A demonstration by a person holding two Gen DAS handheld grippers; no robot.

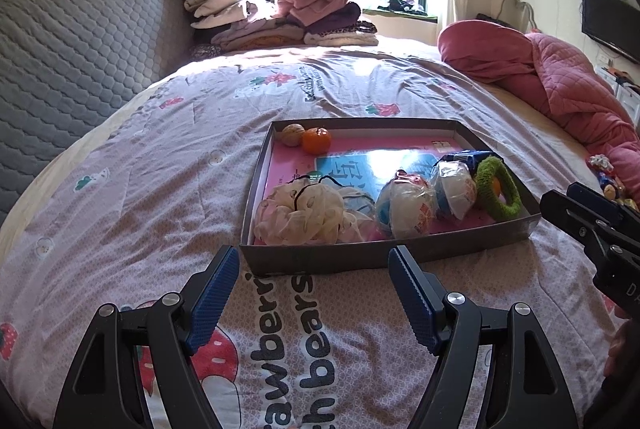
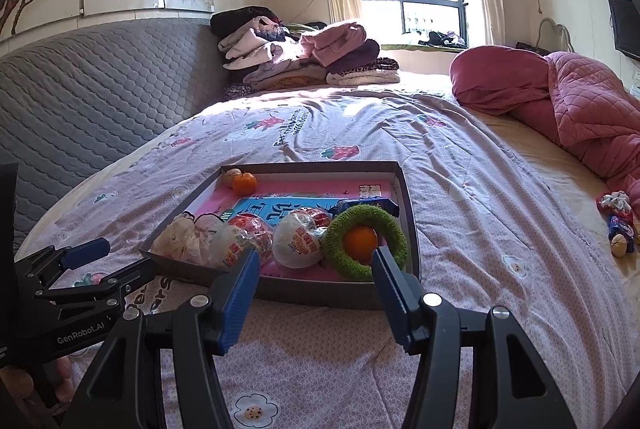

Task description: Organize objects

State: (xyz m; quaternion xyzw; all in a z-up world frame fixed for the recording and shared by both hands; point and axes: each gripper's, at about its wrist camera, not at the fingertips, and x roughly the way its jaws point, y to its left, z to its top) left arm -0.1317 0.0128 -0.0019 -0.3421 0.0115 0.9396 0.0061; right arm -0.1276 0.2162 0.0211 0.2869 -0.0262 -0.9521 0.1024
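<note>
A shallow grey cardboard box (image 1: 352, 256) (image 2: 412, 225) lies on the bed. In it are a walnut (image 1: 293, 134), a tangerine (image 1: 316, 140) (image 2: 244, 183), a cream scrunchie (image 1: 304, 215) (image 2: 180, 235), two wrapped white balls (image 1: 408, 207) (image 2: 298, 237), a blue packet (image 2: 368, 204) and a green ring (image 1: 500, 189) (image 2: 366, 241) around a second tangerine (image 2: 360, 239). My left gripper (image 1: 314, 293) is open and empty before the box's near wall. My right gripper (image 2: 316, 287) is open and empty at the box's near right corner.
Loose wrapped snacks and a walnut (image 2: 618, 225) lie on the sheet at the right, by a pink quilt (image 2: 560, 101). Folded clothes (image 1: 280, 17) are stacked at the far end. A grey padded headboard (image 1: 72, 61) runs along the left.
</note>
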